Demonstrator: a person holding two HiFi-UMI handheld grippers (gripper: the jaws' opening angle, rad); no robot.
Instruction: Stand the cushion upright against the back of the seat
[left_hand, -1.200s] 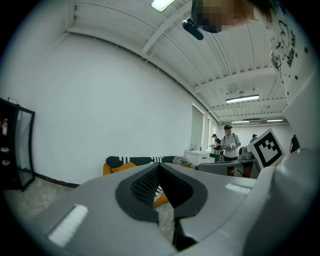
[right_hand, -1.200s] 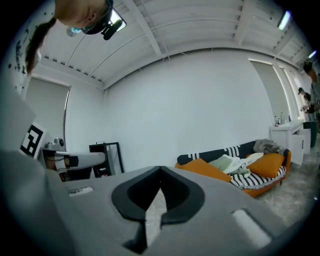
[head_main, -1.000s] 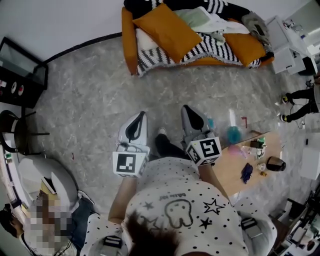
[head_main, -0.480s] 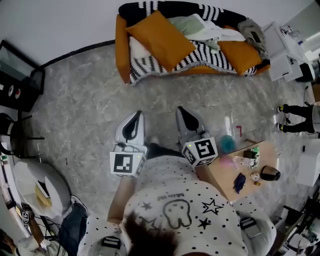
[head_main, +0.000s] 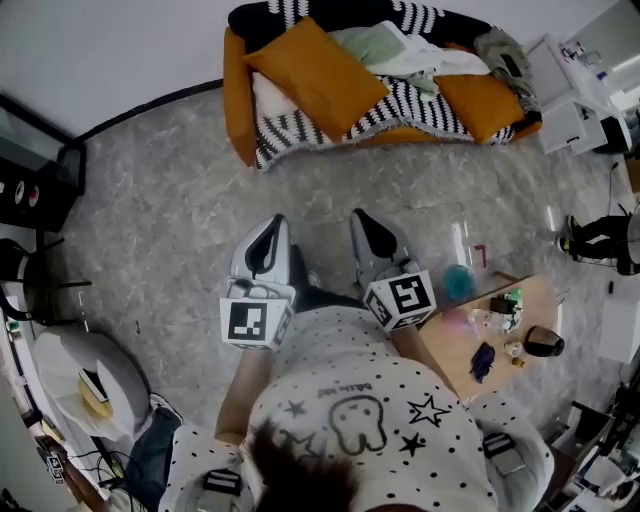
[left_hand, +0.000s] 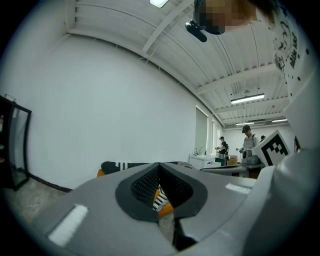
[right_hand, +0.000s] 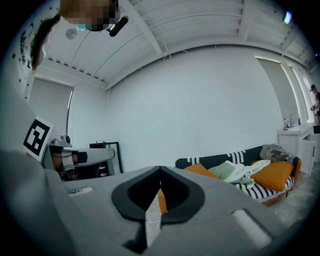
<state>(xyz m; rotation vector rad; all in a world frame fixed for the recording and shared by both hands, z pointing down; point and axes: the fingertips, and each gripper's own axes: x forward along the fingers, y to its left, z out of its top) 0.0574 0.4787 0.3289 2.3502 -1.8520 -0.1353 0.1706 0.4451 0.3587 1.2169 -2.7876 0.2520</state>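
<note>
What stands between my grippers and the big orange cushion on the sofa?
Nothing visible. Only grey floor separates the left gripper and right gripper from the orange sofa, where the big orange square cushion lies on a striped blanket.

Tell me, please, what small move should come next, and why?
Probably step closer to the sofa. The left tool and the right tool are shut and empty, and open floor separates them from the large orange cushion on it, so it looks out of reach.
</note>
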